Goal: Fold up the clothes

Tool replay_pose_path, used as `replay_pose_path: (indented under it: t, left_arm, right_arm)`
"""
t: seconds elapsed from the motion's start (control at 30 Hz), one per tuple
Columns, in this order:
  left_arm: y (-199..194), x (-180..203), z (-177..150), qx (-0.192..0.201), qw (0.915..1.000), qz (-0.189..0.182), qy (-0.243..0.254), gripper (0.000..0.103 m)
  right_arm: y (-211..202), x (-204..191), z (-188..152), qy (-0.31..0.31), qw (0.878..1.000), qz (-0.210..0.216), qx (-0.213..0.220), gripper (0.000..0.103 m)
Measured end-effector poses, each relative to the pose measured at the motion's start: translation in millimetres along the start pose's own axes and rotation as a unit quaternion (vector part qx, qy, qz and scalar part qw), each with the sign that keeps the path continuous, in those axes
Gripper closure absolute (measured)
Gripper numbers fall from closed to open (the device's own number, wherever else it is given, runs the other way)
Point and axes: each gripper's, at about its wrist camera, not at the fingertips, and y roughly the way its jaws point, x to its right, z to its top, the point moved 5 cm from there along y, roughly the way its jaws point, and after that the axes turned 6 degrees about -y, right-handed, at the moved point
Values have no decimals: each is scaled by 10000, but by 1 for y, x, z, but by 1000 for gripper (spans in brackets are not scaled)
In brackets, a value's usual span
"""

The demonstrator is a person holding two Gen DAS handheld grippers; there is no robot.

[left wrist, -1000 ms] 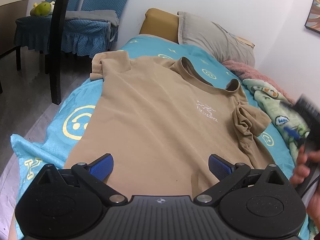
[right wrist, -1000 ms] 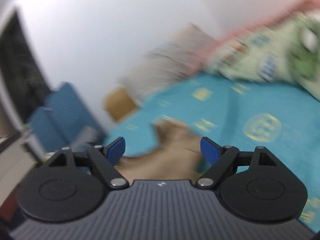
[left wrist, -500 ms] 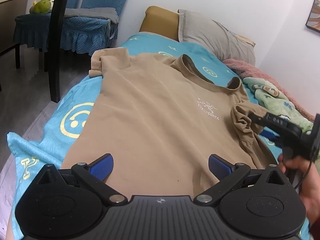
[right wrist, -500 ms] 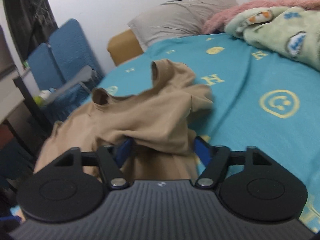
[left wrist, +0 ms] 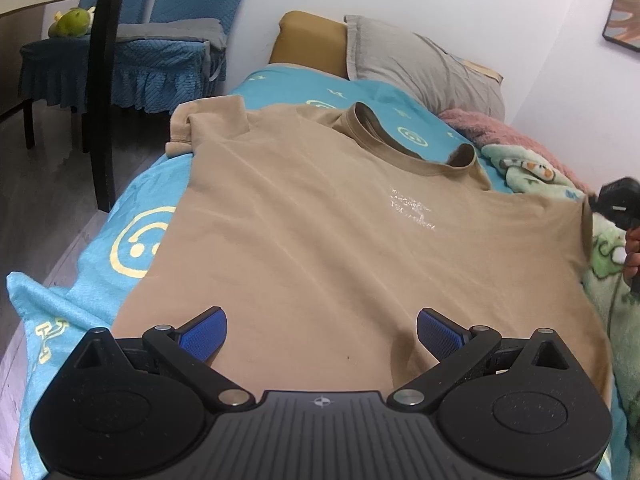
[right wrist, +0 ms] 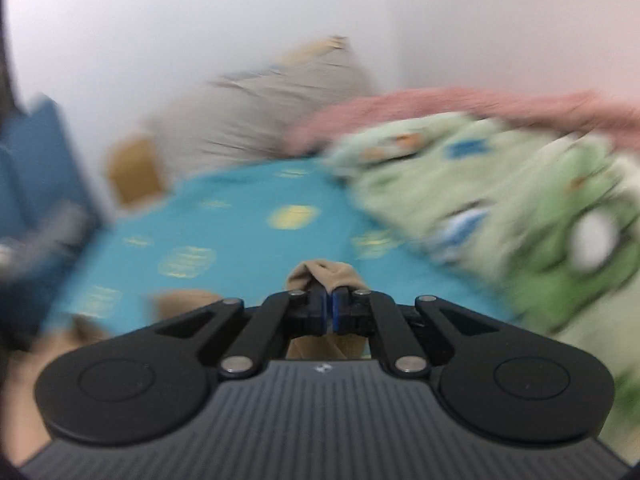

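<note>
A tan T-shirt [left wrist: 320,232] lies front-up across the blue bed, collar toward the pillows. My left gripper [left wrist: 322,334] hovers open over the shirt's lower hem, with nothing between its blue pads. My right gripper [right wrist: 330,304] is shut on a bunch of the shirt's tan sleeve fabric [right wrist: 324,272], which pokes out past the pads. In the left wrist view the right gripper [left wrist: 618,204] appears at the far right edge, pulling the right sleeve out sideways over the green blanket. The right wrist view is blurred by motion.
The blue bedsheet [left wrist: 132,240] has yellow smiley prints. A grey pillow [left wrist: 420,64] and a tan cushion [left wrist: 308,40] sit at the head. A green patterned blanket [right wrist: 520,200] and pink blanket [left wrist: 492,128] lie along the right side. A blue-covered chair [left wrist: 120,52] stands beyond the bed.
My right gripper closed on the crumpled right sleeve and pulled it outward to the right, so the sleeve now lies stretched flat. The left gripper stayed in place, open.
</note>
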Motion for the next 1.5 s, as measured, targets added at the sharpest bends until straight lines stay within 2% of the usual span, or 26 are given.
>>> replay_pose_path:
  t: [0.07,0.13,0.17,0.2,0.27,0.33,0.37,0.43,0.53,0.63,0.7,0.8,0.9,1.0,1.1,1.3,1.43,1.5]
  left_arm:
    - [2,2,-2,-15,10000,10,83,1]
    - [4,3,-3,-20,9999,17,155,1]
    - [4,4,-3,-20,9998,24,189,1]
    - [4,4,-3,-20,9998,25,211,1]
    - [3,5,-3,-19,9997,-11,225,1]
    - [-1,5,-4,-14,9998,-95,200,1]
    - [-4,6,-4,-2,9997,-140,196,1]
    - [-9,8,-5,39,9996,-170,220,1]
    - [-15,12,-5,110,9992,-227,306,1]
    - [-21,19,-8,129,9982,-311,486,2]
    - [-25,24,-10,121,9969,-456,627,5]
    - [-34,32,-19,42,9955,-504,804,6]
    - [-46,41,-30,-47,9934,-523,1016,6]
    - [-61,57,-44,-157,9895,-665,1270,8]
    - [-72,78,-61,-382,9841,-990,1422,11]
    - [-75,133,-102,-1020,9648,-1621,1799,26]
    - [-66,160,-135,-1477,9517,-1825,1977,35]
    - [-59,167,-149,-1681,9487,-1833,1954,42]
  right_arm:
    - [19,26,-9,111,9987,-345,-359,96]
    - [28,46,-25,404,9967,-267,-654,91]
    - [28,55,-34,647,9948,-232,-750,79]
    - [23,60,-43,892,9931,-129,-745,48]
    - [7,69,-60,1400,9882,92,-623,6]
    - [-16,75,-74,1967,9791,335,-395,8]
    - [-28,77,-83,2324,9709,490,-322,8]
    - [-43,76,-103,2994,9493,815,-514,8]
    - [-71,63,-127,3619,9220,930,-1013,8]
    - [-116,38,-127,3761,9137,1071,-1104,8]
    - [-153,20,-122,3602,9193,1184,-1055,8]
    - [-215,-4,-124,2979,9427,1259,-825,8]
    - [-266,-16,-133,2390,9635,1113,-457,8]
    - [-297,-16,-138,2002,9759,845,-208,8]
    - [-310,-8,-134,1911,9785,773,57,8]
    - [-317,6,-125,1843,9787,803,407,8]
    - [-322,28,-121,2017,9743,863,507,8]
    - [-323,39,-121,2213,9693,893,598,8]
